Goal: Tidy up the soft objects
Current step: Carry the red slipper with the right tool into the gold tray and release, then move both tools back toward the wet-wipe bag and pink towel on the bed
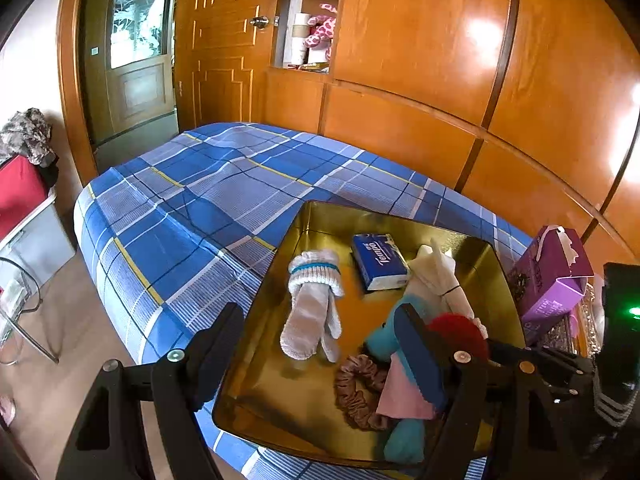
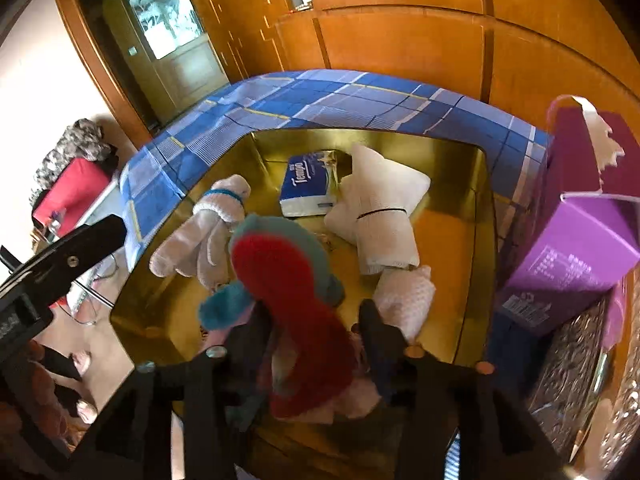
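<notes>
A gold tin tray (image 1: 320, 216) (image 2: 480, 200) lies on the bed. In it are a pair of grey-white gloves (image 1: 312, 308) (image 2: 200, 240), a blue Tempo tissue pack (image 1: 378, 260) (image 2: 308, 188), a white cloth roll (image 1: 440, 276) (image 2: 380, 216) tied with a black band, a brown scrunchie (image 1: 356, 392) and a teal plush toy (image 1: 400, 440) (image 2: 288, 272) with a red mane. My right gripper (image 2: 312, 336) is open around the toy, which rests in the tray. My left gripper (image 1: 320, 356) stands open and empty, straddling the tray's left rim.
A purple tissue box (image 1: 552, 280) (image 2: 580, 240) and a silvery patterned box (image 2: 572, 360) stand right of the tray. The blue plaid bedcover (image 1: 220, 184) stretches toward a wooden wardrobe wall. A red box (image 1: 20, 192) and a glass table (image 1: 16, 308) are at the left.
</notes>
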Demonstrator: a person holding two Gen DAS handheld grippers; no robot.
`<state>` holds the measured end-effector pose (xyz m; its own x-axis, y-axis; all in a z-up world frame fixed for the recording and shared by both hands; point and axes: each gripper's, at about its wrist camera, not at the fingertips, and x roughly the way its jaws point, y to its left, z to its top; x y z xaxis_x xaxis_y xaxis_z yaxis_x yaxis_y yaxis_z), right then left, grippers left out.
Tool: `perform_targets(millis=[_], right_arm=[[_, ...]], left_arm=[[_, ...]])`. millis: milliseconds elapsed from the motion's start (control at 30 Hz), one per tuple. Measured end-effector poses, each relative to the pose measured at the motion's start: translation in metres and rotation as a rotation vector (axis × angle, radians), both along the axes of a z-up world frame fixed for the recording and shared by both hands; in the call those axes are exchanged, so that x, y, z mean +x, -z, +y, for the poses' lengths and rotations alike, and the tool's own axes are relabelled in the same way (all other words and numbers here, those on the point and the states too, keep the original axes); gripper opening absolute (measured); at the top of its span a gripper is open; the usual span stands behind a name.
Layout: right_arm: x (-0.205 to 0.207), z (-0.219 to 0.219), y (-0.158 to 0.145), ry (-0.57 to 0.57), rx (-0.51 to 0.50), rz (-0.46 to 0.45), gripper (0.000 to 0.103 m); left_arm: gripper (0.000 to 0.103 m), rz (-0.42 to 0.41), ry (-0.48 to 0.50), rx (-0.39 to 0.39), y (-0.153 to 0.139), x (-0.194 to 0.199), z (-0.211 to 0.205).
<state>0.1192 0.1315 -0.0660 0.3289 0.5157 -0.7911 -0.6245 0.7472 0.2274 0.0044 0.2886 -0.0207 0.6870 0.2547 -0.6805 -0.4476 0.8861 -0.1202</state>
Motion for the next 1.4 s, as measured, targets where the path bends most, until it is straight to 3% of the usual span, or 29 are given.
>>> perform_targets(millis=[100,400,667,1033,1400], right_arm=[[-0.011,-0.008,-0.008,-0.009,0.007,-0.024,0.055],[-0.054,-0.048,-0.044,0.021,0.027,-0.196,0.055],[-0.073,-0.100,-0.063,0.114,0.031,-0.296,0.055],[-0.077,-0.203,-0.074,0.357,0.049,-0.325,0.055],[-0.085,-0.324,-0.051,0.647,-0.002,-0.265,0.055]], left_arm=[[0.078,0.001,0.017,-0.003,0.001,0.000,-0.005],[0.078,-0.026,0.080,0.049,-0.014,0.001,-0.033],[0.078,-0.048,0.160,0.060,-0.027,-0.002,-0.065],[0.078,-0.069,0.330,0.108,-0.044,0.000,-0.128],[0.080,-0.097,0.526,0.178,-0.064,0.011,-0.199]])
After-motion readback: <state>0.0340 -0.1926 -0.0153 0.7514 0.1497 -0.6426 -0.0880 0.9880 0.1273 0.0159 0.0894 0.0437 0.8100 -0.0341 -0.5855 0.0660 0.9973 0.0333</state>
